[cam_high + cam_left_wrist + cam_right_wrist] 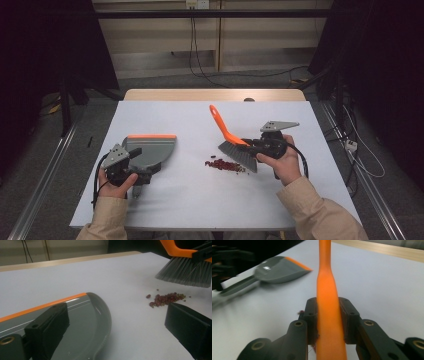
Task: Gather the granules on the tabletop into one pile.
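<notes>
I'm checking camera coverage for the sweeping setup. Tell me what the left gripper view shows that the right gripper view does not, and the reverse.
Left gripper view: the pile of red beans on the table, the brush's grey bristles just above it, and the left tool with its jaws wide apart, nothing between them.

Right gripper view: the right tool with its pads clamped on the orange brush handle, plus the dustpan's grey handle.

Both: the grey dustpan with its orange edge, and the white table.
</notes>
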`<state>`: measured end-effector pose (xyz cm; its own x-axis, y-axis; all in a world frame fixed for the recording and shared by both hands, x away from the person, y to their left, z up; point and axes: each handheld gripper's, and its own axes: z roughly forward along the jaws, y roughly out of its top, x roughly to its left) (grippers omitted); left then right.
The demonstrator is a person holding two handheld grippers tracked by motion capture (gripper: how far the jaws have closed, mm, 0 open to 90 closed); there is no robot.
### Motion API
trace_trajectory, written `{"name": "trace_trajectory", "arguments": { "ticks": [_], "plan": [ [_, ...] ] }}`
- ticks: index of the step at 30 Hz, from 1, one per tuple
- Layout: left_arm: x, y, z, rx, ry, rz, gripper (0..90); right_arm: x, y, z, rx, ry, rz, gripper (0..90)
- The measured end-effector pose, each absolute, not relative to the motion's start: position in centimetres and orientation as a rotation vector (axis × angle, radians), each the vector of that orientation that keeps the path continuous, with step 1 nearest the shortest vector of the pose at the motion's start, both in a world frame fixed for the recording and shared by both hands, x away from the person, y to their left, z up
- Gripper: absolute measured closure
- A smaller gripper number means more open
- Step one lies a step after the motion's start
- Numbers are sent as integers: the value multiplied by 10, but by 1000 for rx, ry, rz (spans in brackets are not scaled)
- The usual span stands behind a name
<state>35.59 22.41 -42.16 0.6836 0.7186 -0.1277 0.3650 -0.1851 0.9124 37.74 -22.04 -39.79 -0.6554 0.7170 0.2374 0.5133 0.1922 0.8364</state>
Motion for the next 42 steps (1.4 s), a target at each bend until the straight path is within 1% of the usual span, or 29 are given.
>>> {"name": "trace_trajectory", "arguments": {
  "ticks": [7, 13, 19, 28, 42],
  "plan": [
    [356, 223, -422, 1801, 857, 397, 53, 358, -223, -409, 1386, 2062, 1292, 715],
    [355, 222, -422, 1804, 852, 396, 53, 348, -218, -417, 1417, 1969, 1193, 715],
    [354, 222, -421, 1803, 850, 399, 53, 347, -207, -428, 1382, 1900, 1090, 715],
    [355, 222, -421, 1802, 852, 398, 53, 348, -177, -433, 1363, 1846, 1097, 714],
    [355, 222, -422, 1804, 846, 390, 53, 358, -152, -435, 1364, 1834, 1144, 714]
  ]
}}
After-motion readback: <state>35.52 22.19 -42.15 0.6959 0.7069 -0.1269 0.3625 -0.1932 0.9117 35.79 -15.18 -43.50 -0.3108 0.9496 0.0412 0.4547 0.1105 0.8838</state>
